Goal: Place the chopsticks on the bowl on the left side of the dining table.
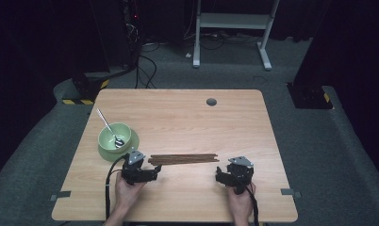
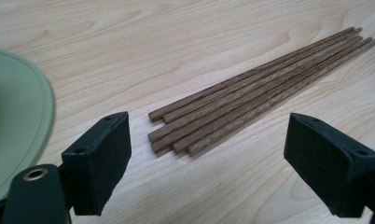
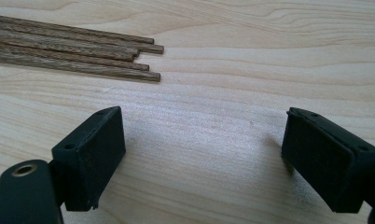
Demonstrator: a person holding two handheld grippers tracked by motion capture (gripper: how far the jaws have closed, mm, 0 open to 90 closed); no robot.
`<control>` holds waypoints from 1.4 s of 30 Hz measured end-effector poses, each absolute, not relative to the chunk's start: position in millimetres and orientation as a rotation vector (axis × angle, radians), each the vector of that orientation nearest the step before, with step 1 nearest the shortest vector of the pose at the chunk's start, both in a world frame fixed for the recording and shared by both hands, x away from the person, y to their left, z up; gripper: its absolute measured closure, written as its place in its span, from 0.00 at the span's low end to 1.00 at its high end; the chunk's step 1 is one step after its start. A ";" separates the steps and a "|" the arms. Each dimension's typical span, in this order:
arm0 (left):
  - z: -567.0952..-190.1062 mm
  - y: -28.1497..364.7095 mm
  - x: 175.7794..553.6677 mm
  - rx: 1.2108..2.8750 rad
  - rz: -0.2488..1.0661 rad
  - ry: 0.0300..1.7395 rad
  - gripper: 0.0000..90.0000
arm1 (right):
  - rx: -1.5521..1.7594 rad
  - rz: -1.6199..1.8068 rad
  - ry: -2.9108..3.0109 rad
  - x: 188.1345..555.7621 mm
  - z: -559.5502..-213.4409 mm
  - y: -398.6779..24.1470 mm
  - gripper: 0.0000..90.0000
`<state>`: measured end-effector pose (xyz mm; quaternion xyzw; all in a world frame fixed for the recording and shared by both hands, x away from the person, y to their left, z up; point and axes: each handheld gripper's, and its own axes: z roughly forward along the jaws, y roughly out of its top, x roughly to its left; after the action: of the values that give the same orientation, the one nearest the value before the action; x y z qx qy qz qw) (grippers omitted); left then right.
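The chopsticks (image 2: 251,93) (thin, stiff, light, likely to roll apart) suit a pinch at their ends nearest the bowl (image 1: 114,136), where the left gripper (image 2: 209,154) waits spread, the right gripper (image 3: 202,154) likewise spread.

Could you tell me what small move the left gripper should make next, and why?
Probably ease the left gripper forward over the near ends of the brown wooden chopsticks: its jaws stand wide open, the bundle's ends lie flat on the table just ahead between them, untouched.

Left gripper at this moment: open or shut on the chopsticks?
Open. In the left gripper view the left gripper has its jaws spread wide, with the chopsticks lying flat on the table ahead, untouched.
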<state>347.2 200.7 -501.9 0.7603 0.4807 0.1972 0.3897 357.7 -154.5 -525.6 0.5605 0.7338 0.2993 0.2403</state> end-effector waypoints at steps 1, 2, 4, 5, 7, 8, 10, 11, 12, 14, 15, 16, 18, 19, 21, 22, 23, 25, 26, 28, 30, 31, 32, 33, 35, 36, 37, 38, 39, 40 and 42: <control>-501.9 200.7 347.2 1.933 0.501 1.222 0.17 | 1.534 0.819 2.008 357.7 -525.6 -154.5 0.14; -499.8 198.6 350.0 1.933 0.502 1.210 0.17 | 1.533 0.819 2.008 357.8 -525.6 -154.5 0.14; -497.9 197.3 352.1 1.930 0.497 1.205 0.17 | 1.534 0.819 2.008 357.8 -525.6 -154.5 0.14; -497.9 197.3 352.1 1.930 0.497 1.205 0.17 | 1.534 0.819 2.008 357.8 -525.6 -154.5 0.14; -494.9 194.8 355.1 1.928 0.487 1.193 0.17 | 1.534 0.819 2.008 357.7 -525.6 -154.5 0.14; -493.9 193.4 356.2 1.928 0.484 1.185 0.17 | 1.534 0.819 2.008 357.7 -525.6 -154.5 0.14; -492.6 191.3 358.0 1.935 0.472 1.177 0.17 | 1.534 0.819 2.008 357.7 -525.6 -154.5 0.14; -492.6 191.3 358.0 1.935 0.472 1.177 0.17 | 1.534 0.819 2.008 357.7 -525.6 -154.5 0.14; -491.3 188.7 360.0 1.942 0.461 1.165 0.18 | 1.534 0.819 2.007 357.8 -525.6 -154.4 0.14; -490.6 186.7 361.7 1.944 0.458 1.158 0.18 | 1.534 0.819 2.007 357.7 -525.6 -154.4 0.14; -490.6 186.7 361.7 1.944 0.458 1.158 0.18 | 1.534 0.819 2.007 357.7 -525.6 -154.4 0.14; -490.1 185.0 363.3 1.945 0.449 1.152 0.18 | 1.535 0.819 2.007 357.8 -525.6 -154.4 0.14; -490.1 184.2 364.4 1.947 0.445 1.150 0.18 | 1.534 0.819 2.007 357.7 -525.6 -154.4 0.14; -490.2 183.4 365.9 1.948 0.439 1.147 0.18 | 1.534 0.819 2.007 357.7 -525.6 -154.4 0.14; -490.1 180.9 370.2 1.958 0.421 1.147 0.19 | 1.534 0.819 2.007 357.7 -525.6 -154.4 0.14; -490.1 180.0 371.7 1.962 0.415 1.142 0.19 | 1.534 0.819 2.007 357.7 -525.6 -154.4 0.14; -490.1 180.0 371.7 1.962 0.415 1.142 0.20 | 1.534 0.819 2.007 357.7 -525.6 -154.4 0.14; -490.0 178.2 375.1 1.961 0.406 1.135 0.22 | 1.535 0.818 2.007 357.7 -525.6 -154.4 0.14; -489.8 175.7 377.9 1.967 0.401 1.132 0.22 | 1.534 0.819 2.007 357.7 -525.6 -154.4 0.14; -489.1 172.2 382.0 1.981 0.396 1.124 0.22 | 1.534 0.819 2.007 357.7 -525.6 -154.4 0.14; -488.8 170.0 384.9 1.991 0.394 1.115 0.22 | 1.534 0.819 2.007 357.7 -525.6 -154.4 0.14; -488.7 168.6 386.5 1.995 0.390 1.113 0.22 | 1.534 0.819 2.007 357.7 -525.6 -154.4 0.14; -488.3 166.3 389.3 2.003 0.382 1.108 0.22 | 1.534 0.819 2.007 357.7 -525.6 -154.4 0.14; -488.0 164.9 390.8 2.009 0.374 1.106 0.22 | 1.534 0.818 2.007 357.7 -525.6 -154.4 0.14; -486.9 160.8 395.0 2.023 0.363 1.088 0.23 | 1.534 0.819 2.007 357.7 -525.6 -154.4 0.14; -486.4 157.7 397.0 2.031 0.360 1.079 0.23 | 1.534 0.819 2.007 357.7 -525.6 -154.4 0.14; -486.3 156.0 398.4 2.040 0.362 1.069 0.24 | 1.534 0.818 2.007 357.7 -525.6 -154.4 0.14; -486.6 152.6 400.3 2.050 0.361 1.064 0.24 | 1.535 0.818 2.007 357.7 -525.6 -154.4 0.14; -487.1 150.4 402.1 2.059 0.359 1.058 0.25 | 1.535 0.818 2.007 357.8 -525.6 -154.4 0.14; -487.7 148.2 404.3 2.066 0.352 1.058 0.25 | 1.535 0.818 2.007 357.8 -525.6 -154.4 0.14; -489.6 142.6 411.6 2.078 0.330 1.056 0.27 | 1.535 0.818 2.007 357.8 -525.6 -154.4 0.14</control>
<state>411.6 142.6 -489.6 0.8151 0.4142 0.1296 0.3836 357.8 -154.4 -525.6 0.5609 0.7335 0.2991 0.2406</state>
